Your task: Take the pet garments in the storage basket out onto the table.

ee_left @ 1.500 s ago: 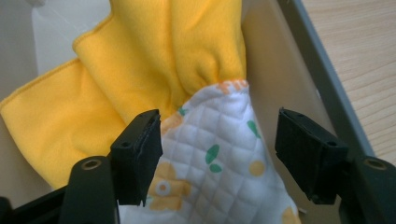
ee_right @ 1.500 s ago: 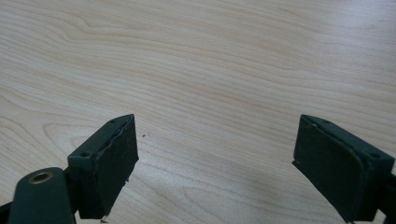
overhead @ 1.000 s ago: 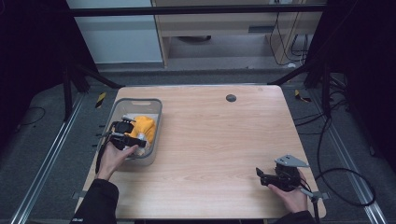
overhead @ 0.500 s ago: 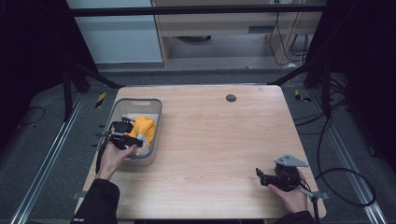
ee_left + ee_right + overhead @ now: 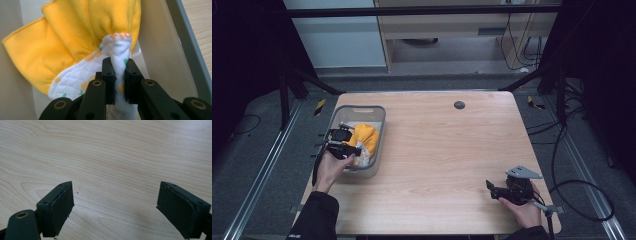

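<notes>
A yellow cloth (image 5: 363, 136) with a white printed underside lies bunched in a grey bin (image 5: 377, 116) on the left of the wooden table. In the left gripper view the cloth (image 5: 75, 35) fills the bin (image 5: 175, 50), and my left gripper (image 5: 120, 63) is shut on a pinched fold of its white quilted side; its jaws have just been closing on that fold. From above, the left gripper (image 5: 353, 149) reaches into the bin from the left. My right gripper (image 5: 490, 187) rests low near the table's front right, jaws wide open over bare wood (image 5: 117, 195).
A small dark round hole (image 5: 459, 105) sits near the table's far edge. Metal rails run along the floor on both sides, and cables trail at the right. Bare wood (image 5: 447, 145) spreads between the bin and the right gripper.
The left gripper has shifted slightly inside the bin over the cloth. The right hand and gripper have stayed put.
</notes>
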A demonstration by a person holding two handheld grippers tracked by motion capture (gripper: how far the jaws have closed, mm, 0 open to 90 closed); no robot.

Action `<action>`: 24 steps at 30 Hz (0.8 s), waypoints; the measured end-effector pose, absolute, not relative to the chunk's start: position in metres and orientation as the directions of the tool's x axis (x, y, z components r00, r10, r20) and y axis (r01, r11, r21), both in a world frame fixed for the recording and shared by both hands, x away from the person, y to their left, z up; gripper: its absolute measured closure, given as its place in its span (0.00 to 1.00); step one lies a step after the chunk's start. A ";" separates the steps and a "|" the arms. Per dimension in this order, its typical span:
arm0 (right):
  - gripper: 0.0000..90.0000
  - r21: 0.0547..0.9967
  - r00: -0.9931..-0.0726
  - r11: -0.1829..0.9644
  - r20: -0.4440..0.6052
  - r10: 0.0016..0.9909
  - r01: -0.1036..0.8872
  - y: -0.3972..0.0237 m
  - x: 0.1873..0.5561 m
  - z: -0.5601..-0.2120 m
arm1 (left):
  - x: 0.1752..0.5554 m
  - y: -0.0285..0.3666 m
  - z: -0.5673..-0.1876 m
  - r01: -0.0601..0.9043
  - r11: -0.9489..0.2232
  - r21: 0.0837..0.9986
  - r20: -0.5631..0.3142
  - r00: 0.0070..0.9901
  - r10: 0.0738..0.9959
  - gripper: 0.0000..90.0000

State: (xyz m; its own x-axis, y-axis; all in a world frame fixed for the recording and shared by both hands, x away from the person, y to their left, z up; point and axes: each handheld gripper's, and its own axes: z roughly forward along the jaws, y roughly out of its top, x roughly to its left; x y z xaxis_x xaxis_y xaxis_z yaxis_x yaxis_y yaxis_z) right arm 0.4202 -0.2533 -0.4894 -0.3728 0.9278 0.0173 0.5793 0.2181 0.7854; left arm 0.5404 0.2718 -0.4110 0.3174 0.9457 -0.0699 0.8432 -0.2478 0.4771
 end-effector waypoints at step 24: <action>0.15 0.788 -0.374 0.221 0.013 0.927 0.575 -0.254 0.420 -0.489 | 0.523 0.290 -0.366 0.799 -0.268 0.539 -0.063 0.355 0.933 0.91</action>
